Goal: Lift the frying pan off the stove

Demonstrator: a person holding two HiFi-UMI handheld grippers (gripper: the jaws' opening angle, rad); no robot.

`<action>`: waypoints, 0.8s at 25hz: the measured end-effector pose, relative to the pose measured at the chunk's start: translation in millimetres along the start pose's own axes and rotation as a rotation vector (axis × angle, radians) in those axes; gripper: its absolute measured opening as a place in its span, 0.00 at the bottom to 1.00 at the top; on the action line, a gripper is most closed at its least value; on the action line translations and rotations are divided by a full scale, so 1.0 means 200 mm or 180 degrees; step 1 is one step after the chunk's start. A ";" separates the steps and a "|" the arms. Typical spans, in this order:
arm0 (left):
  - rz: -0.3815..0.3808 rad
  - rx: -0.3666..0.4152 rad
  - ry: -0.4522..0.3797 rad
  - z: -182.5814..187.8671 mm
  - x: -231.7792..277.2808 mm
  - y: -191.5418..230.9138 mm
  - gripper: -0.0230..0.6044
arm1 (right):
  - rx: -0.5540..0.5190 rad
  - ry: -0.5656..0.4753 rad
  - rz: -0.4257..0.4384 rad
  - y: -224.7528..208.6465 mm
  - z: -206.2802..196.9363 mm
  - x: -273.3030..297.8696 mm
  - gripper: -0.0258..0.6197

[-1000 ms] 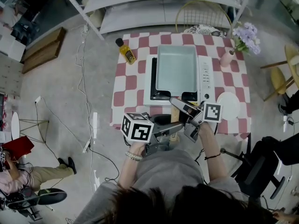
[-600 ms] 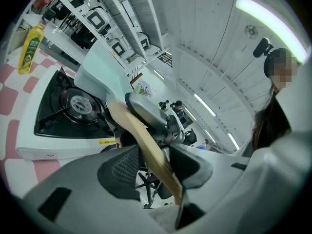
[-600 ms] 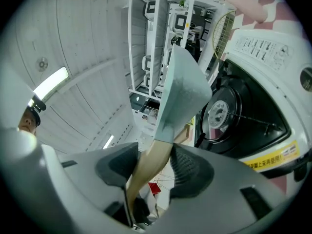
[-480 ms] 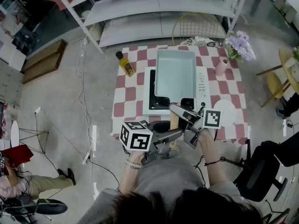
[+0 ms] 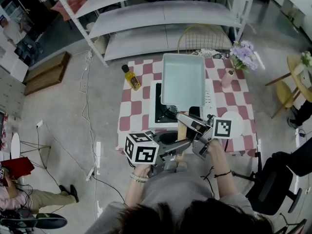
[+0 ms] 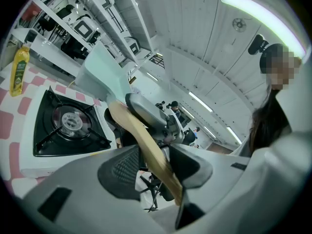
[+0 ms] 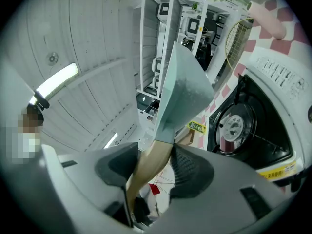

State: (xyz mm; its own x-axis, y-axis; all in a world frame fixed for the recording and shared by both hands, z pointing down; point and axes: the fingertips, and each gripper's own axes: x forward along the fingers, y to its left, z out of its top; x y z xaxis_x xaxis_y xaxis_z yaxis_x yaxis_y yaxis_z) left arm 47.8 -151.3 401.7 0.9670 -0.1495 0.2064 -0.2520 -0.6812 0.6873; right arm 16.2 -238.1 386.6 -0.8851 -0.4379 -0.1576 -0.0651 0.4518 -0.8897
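We see the frying pan (image 5: 183,77), pale green and square, held in the air over the white stove (image 5: 211,89). The burner (image 6: 72,123) lies bare beneath it. The pan's wooden handle (image 6: 141,140) points toward the near edge of the checked table (image 5: 134,106).

The left gripper (image 6: 156,167) pinches the near part of the handle, with both pads pressed on the wood. The right gripper (image 7: 148,167) clamps the same handle farther along, just short of the pan's body.

On the table, a yellow oil bottle (image 5: 131,78) stands to the far left of the stove. A pink vase (image 5: 227,78) of purple flowers stands to the far right, and a white plate (image 5: 239,122) lies at the near right.
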 end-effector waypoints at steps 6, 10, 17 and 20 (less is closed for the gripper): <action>-0.0014 0.0111 -0.0028 0.05 0.00 -0.04 0.35 | -0.0091 -0.0021 0.0046 0.07 0.04 0.00 0.38; -0.0018 0.0179 -0.0033 0.07 -0.01 -0.07 0.35 | -0.0132 -0.0040 0.0080 0.10 0.06 0.00 0.38; -0.0037 0.0310 -0.0040 0.11 0.00 -0.12 0.35 | -0.0243 -0.0065 0.0124 0.17 0.10 -0.01 0.38; -0.0055 0.0344 -0.0058 0.13 0.00 -0.14 0.35 | -0.0291 -0.0073 0.0144 0.20 0.12 -0.01 0.38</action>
State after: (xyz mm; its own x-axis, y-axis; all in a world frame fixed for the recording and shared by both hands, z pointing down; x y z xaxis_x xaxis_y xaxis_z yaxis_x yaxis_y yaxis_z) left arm 55.5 -151.0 364.4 0.9720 -0.1494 0.1817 -0.2306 -0.7569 0.6114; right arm 26.6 -236.7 341.0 -0.8774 -0.4326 -0.2076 -0.0679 0.5402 -0.8388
